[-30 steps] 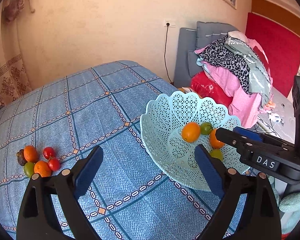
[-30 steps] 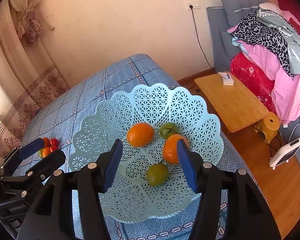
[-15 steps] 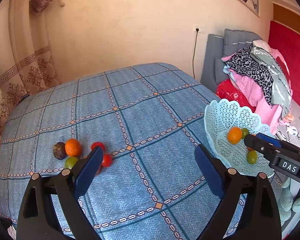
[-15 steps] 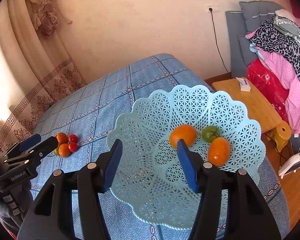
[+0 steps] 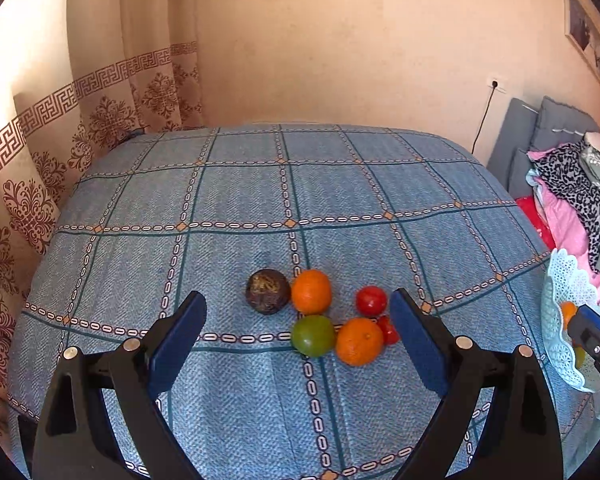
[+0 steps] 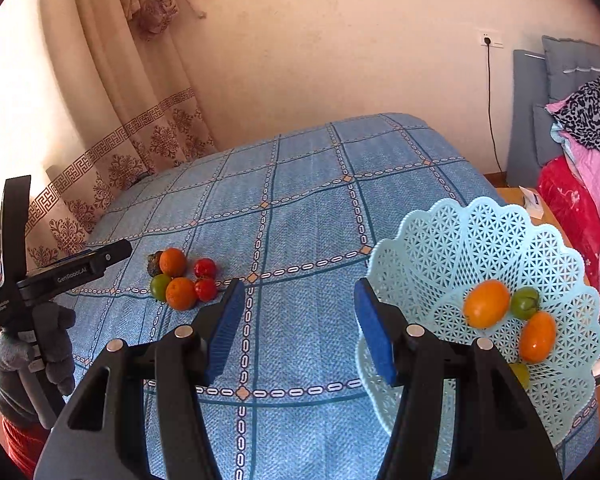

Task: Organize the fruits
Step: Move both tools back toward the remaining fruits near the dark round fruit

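Both fingers of the left gripper (image 5: 298, 332) stood spread and empty above a loose fruit cluster (image 5: 320, 314) on the blue checked cloth (image 5: 228, 208). Right gripper (image 6: 300, 330) likewise gaped, holding nothing, beside the pale blue basket (image 6: 480, 232) containing two oranges (image 6: 486, 303) and green fruits.

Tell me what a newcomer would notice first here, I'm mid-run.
Probably the cluster of fruit lying on the blue checked bedspread, right ahead of the open left gripper. Next, the pale blue lattice basket at the bed's right edge, with several orange and green fruits inside, beside the open right gripper.
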Available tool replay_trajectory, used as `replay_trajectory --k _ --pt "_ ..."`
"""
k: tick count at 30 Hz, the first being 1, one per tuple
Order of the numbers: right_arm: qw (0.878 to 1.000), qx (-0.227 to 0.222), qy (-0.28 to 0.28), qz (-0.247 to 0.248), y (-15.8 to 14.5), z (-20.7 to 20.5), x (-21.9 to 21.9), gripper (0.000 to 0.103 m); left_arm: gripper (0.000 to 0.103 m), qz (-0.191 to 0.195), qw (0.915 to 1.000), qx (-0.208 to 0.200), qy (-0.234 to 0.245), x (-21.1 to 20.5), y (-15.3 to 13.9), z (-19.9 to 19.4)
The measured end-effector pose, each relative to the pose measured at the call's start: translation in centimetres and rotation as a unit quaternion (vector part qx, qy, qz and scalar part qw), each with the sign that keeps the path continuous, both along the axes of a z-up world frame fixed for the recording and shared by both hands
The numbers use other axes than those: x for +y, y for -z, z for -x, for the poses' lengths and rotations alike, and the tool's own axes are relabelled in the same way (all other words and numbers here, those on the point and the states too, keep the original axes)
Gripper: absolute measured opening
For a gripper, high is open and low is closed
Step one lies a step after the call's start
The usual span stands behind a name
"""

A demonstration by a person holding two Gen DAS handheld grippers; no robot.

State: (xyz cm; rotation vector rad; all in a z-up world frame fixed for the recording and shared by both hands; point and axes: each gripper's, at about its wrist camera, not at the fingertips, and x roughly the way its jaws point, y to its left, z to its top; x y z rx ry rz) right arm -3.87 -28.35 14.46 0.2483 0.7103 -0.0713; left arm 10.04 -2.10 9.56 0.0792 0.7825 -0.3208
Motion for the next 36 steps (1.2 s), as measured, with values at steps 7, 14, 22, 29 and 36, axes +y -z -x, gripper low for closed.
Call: replay_trajectory --k 7,14,22,29,36 --pt "0.999 0.019 -0.043 0.007 1.2 -2.1 3.4 0.059 0.092 0.011 0.9991 0.03 -0.028 2.9 1.3 -3.4" --pt "0.997 0.037 -0.064 0.007 2.6 -3.2 5.3 0.059 0.091 -0.002 0.9984 0.046 -0.034 3.7 3.2 -5.0" --pt "0.996 0.051 -0.073 0.005 3.9 -4.1 6.0 0.059 0.088 -0.026 0.9977 0.054 -0.031 3.5 5.5 -5.7" --pt "0.995 0.057 -0.076 -0.001 4.7 -4.5 6.1 0.059 0.088 -0.045 0.9968 0.063 -0.019 2.8 7.1 -6.1" --pt "0.996 0.058 -0.074 -0.006 4.9 -4.7 5.9 0.059 0.08 -0.058 0.9968 0.055 -0.007 1.7 7.2 -7.0"
